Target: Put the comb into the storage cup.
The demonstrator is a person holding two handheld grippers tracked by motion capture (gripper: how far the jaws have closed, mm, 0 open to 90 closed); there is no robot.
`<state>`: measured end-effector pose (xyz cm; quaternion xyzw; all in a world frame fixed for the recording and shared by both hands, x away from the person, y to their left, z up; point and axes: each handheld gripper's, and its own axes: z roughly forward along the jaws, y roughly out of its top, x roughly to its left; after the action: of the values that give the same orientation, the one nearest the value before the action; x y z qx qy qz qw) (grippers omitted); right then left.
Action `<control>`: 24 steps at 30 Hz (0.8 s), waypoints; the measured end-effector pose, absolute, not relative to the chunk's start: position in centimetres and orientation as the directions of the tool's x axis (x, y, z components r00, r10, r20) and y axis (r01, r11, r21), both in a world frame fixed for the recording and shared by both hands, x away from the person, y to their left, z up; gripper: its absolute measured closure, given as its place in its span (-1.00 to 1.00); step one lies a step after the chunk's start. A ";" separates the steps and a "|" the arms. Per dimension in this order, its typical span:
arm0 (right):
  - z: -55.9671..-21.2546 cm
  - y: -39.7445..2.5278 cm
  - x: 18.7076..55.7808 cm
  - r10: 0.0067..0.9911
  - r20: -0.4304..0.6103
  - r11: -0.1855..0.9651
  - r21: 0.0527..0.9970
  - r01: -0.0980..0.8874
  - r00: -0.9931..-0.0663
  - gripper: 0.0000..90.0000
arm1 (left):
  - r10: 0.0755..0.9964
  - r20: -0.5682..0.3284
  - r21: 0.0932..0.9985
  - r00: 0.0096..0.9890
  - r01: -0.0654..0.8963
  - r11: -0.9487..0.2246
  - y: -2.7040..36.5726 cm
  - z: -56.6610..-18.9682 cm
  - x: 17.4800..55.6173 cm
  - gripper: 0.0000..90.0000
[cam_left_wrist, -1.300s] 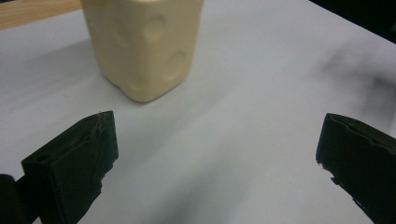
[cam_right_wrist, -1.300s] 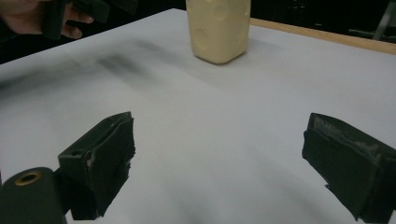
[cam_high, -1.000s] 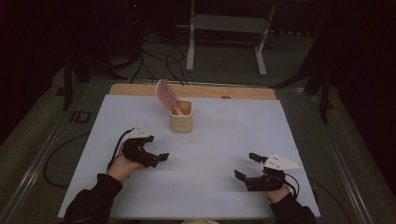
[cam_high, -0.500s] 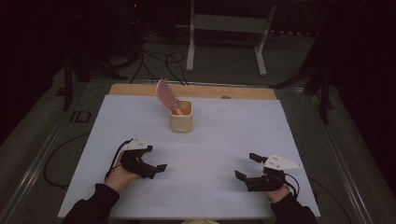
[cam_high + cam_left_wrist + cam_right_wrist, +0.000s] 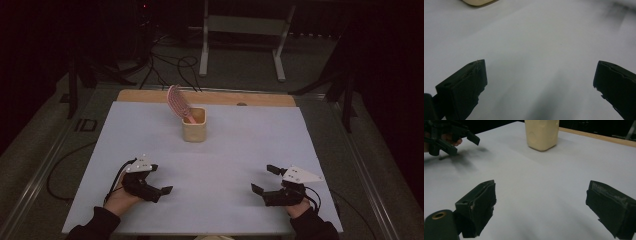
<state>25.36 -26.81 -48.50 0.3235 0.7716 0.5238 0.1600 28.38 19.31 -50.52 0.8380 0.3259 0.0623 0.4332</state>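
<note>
A cream square cup [image 5: 194,125] stands at the back middle of the white mat, with a pink hairbrush [image 5: 176,100] leaning out of it to the left. My left gripper [image 5: 160,179] rests low near the front left of the mat, open, nothing between its jaws; in the left gripper view the left gripper [image 5: 540,75] shows bare mat between them and the cup's base [image 5: 477,2] at the top edge. My right gripper [image 5: 265,179] sits near the front right, also open and empty. In the right gripper view the right gripper [image 5: 541,195] faces the cup [image 5: 541,133].
The white mat [image 5: 240,150] covers a wooden table whose back edge [image 5: 260,99] shows beyond it. Dark floor with cables [image 5: 165,62] and a metal stand [image 5: 245,30] lies behind. The other hand's gripper [image 5: 446,136] appears at the upper left of the right gripper view.
My left gripper has drawn back toward the front edge of the mat and a little to the right. The right gripper, cup and brush have stayed put.
</note>
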 end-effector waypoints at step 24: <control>-48.7 -26.9 25.4 0.665 0.097 0.239 0.912 0.334 -0.740 -0.80 | 0.667 -0.123 0.759 0.735 0.503 -0.414 22.5 -50.9 26.2 -1.00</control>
<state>25.41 -26.89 -48.67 0.3241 0.7710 0.5250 0.1575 26.17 22.47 -50.94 0.8349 0.3504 0.0996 0.4127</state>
